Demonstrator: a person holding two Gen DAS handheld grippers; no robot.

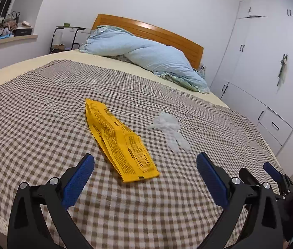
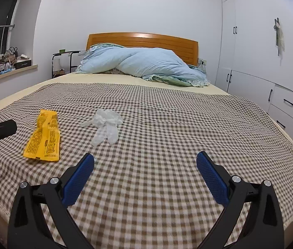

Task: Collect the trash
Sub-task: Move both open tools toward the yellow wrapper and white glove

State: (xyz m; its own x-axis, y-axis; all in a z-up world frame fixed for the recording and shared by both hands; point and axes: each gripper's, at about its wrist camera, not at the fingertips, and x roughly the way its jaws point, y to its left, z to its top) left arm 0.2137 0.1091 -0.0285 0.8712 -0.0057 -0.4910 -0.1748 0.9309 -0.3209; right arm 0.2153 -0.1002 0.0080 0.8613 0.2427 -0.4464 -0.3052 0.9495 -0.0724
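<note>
Yellow wrapper and crumpled clear plastic glove both lie loose on the checked bedspread, near each other, untouched. Left gripper and right gripper hover spread wide, empty. Looks like nothing collected yet; both pieces remain.

Even indoor light, strong fisheye edge distortion
</note>
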